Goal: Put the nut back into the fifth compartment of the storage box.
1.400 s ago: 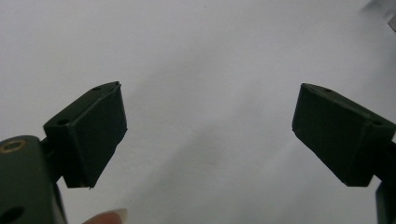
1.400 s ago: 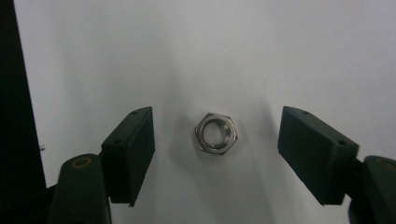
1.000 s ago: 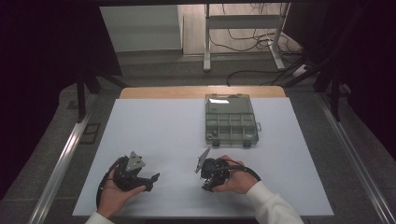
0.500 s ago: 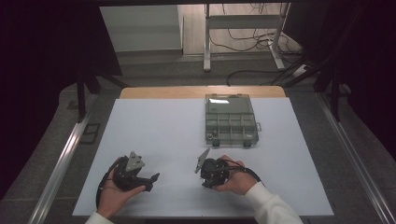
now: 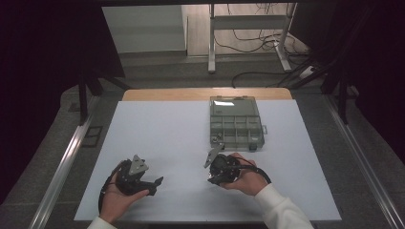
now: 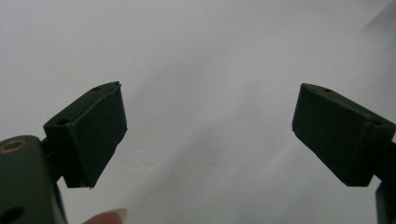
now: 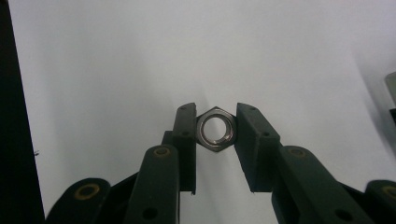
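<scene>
A steel hex nut is clamped between the black jaws of my right gripper, held over the white table. In the high view the right gripper sits near the table's front middle, just in front of the grey compartment box. My left gripper rests at the front left in a hand. In the left gripper view its jaws stand wide apart with bare white table between them, so the left gripper is open.
The compartment box lies open at the back middle-right of the white tabletop, its lid catching light. A wooden strip edges the table's far side. Metal rails run along both sides, and a desk frame with cables stands beyond.
</scene>
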Motion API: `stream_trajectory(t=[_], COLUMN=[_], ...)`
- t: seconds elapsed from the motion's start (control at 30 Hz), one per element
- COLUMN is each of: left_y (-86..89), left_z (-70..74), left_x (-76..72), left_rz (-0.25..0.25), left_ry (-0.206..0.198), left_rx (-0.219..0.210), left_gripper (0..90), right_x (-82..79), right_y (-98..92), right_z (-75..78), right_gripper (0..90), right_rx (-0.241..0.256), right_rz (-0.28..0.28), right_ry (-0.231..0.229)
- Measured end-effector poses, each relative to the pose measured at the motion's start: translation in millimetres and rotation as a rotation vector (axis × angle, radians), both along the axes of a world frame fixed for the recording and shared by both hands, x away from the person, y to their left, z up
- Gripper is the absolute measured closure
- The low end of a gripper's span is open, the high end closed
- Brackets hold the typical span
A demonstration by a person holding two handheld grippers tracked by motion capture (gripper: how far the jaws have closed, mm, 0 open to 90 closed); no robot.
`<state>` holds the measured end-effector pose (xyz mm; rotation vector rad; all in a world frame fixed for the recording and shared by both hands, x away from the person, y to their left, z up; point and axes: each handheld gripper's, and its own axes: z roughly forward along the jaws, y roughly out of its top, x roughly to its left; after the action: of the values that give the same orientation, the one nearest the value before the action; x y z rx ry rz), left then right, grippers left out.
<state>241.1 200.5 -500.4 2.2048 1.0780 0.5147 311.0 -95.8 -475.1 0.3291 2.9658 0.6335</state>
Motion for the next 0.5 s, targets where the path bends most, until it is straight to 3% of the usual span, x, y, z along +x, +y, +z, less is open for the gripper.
stream_trajectory(t=[0.5], left_y=[1.0], left_z=[0.0], left_x=[0.3], left_rz=[0.002], left_ry=[0.001], left_rx=[-0.003], left_gripper=[10.5], right_x=[5.1], right_y=[-2.7], right_z=[7.2], right_gripper=[70.3], right_rx=[0.021], right_rz=[-0.029], right_ry=[-0.022])
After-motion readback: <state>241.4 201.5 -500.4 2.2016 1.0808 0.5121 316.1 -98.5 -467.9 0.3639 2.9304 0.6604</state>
